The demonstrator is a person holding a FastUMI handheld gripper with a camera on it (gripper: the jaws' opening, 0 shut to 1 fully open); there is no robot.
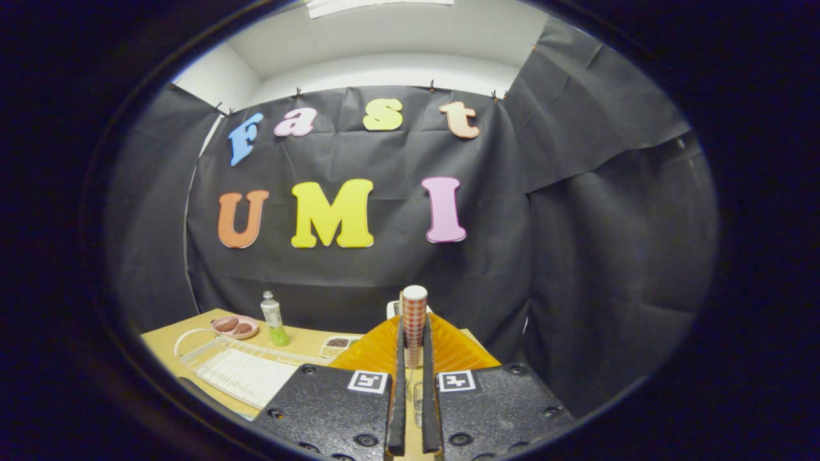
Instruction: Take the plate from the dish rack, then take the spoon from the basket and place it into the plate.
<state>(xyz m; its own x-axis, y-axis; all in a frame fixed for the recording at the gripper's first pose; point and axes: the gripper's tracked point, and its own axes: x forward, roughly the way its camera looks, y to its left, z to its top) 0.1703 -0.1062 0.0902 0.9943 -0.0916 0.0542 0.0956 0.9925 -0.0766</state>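
Observation:
An orange ribbed plate [458, 349] stands just beyond my fingers and spreads out to both sides of them. My gripper [414, 323] is shut, its fingers nearly together with only a thin slit between them and nothing pressed there. Through the slit and above the fingertips [400, 333] I see a tall stack of red-checked cups [414, 307], right by the plate. A white wire rack or basket [240, 368] lies on the wooden table [301, 339] to the left of my fingers. What holds the plate up is hidden by my fingers.
A small pink dish with brown pieces [234, 326] and a clear bottle of green liquid [273, 318] stand at the table's far left. A small tray of beans [338, 344] sits behind the wire rack. Black cloth walls close in behind and to the right.

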